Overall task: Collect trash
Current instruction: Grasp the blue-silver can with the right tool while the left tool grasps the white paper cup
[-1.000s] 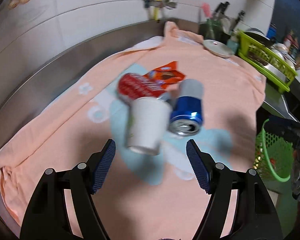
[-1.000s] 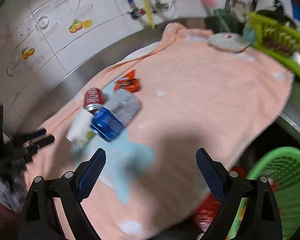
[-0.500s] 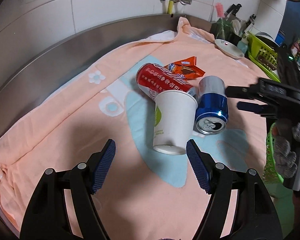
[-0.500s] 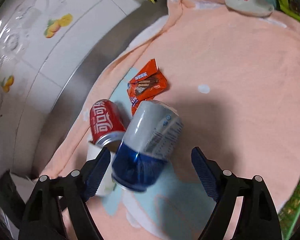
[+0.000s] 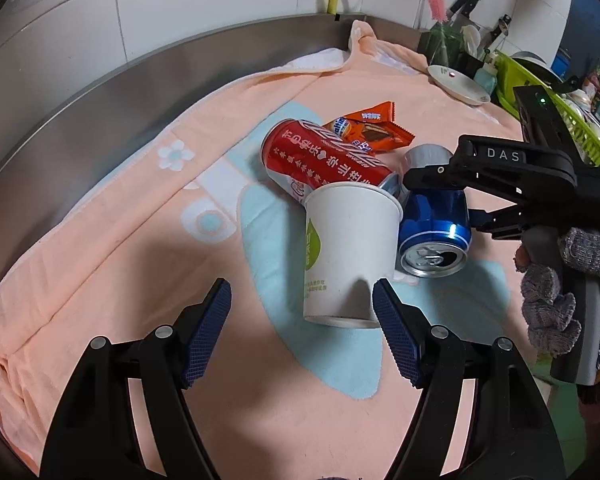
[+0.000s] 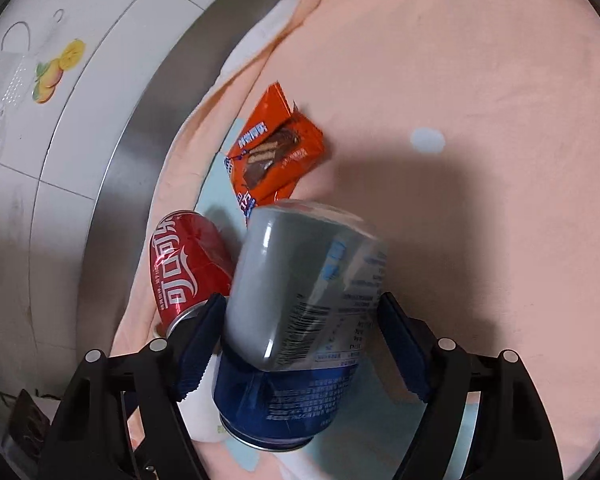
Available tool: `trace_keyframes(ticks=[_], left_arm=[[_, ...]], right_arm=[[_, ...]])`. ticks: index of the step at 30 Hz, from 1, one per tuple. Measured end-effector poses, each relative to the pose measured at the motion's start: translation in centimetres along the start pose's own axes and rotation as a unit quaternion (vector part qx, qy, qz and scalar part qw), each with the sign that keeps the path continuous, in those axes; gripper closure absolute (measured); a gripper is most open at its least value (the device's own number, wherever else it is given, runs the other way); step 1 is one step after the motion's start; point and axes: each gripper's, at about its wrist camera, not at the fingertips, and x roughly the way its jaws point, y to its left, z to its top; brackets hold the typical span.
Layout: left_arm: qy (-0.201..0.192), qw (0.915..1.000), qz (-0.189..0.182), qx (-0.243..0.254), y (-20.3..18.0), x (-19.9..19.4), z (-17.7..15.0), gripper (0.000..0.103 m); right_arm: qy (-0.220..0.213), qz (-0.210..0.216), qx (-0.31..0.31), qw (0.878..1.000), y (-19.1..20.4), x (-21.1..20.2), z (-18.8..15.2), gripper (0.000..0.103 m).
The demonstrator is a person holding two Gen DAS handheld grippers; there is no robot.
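1. Since a second ago, the right gripper point(image 6: 300, 344) has swung in from the side of the counter and now straddles the blue can point(image 6: 296, 344), which lies on its side on the peach towel point(image 6: 480, 100); the left gripper point(image 5: 302, 326) has only eased a little nearer the white paper cup point(image 5: 350, 256).
2. Right tongs: the jaws are closing with the blue can between them. One pad looks to be at the can's wall, the other not yet touching, so I judge there is no grip yet.
3. Left tongs: held moderately wide and empty, the cup lying just ahead of the fingertips.
4. Risk: the blue can touches the cup and lies close to the red cola can point(image 5: 324, 164). One pad arriving first may roll the can away or nudge its neighbours.
5. Risk: a thin, emptied can is likely to dent or slip out if squeezed near its end instead of mid-body.
6. Risk: both tools work the same small heap, so the left fingers could foul the right gripper.
7. Only the left wrist view shows the blue can's opened top, the cup whole, the gloved hand point(image 5: 556, 276) and the dish point(image 5: 458, 84) behind.
8. Only the right wrist view shows the pads against the can and the orange biscuit wrapper point(image 6: 276, 152) in full.
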Motion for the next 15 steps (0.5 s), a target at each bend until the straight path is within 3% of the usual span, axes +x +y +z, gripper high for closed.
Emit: trace_keyframes(ticks=[15], left_arm=[[0.021, 0.9993, -0.026, 0.016, -1.8, 2.8, 1.5, 0.030]], right_arm=[[-0.006, 0.024, -0.020, 0.999, -1.3, -2.8, -0.5, 0.033]])
